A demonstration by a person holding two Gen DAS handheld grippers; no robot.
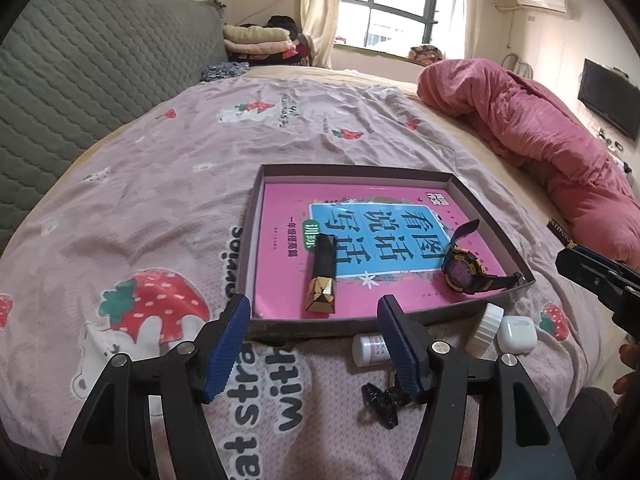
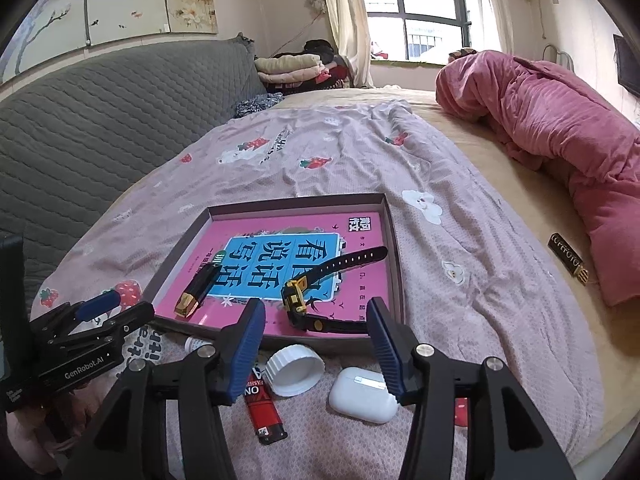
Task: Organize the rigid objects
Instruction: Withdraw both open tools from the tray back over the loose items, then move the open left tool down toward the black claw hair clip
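A shallow dark tray [image 1: 352, 170] lies on the bed with a pink book inside. A black and gold lipstick tube [image 1: 322, 280] and a purple-faced watch [image 1: 464, 270] lie on the book. In front of the tray are a small white bottle [image 1: 370, 350], a white cap [image 2: 294, 370], a white earbud case [image 2: 362, 400], a red lighter [image 2: 262, 408] and a black hair clip [image 1: 380, 402]. My left gripper [image 1: 314, 346] hangs open over the tray's near edge and holds nothing. My right gripper [image 2: 316, 354] is open above the cap and lighter, also holding nothing.
The bed carries a strawberry-print sheet [image 1: 160, 200]. A rolled pink quilt [image 2: 560, 128] lies along the right side, with a small black and gold item [image 2: 568, 258] beside it. A grey padded headboard [image 1: 80, 72] stands at the left. Folded clothes [image 1: 260, 42] sit at the back.
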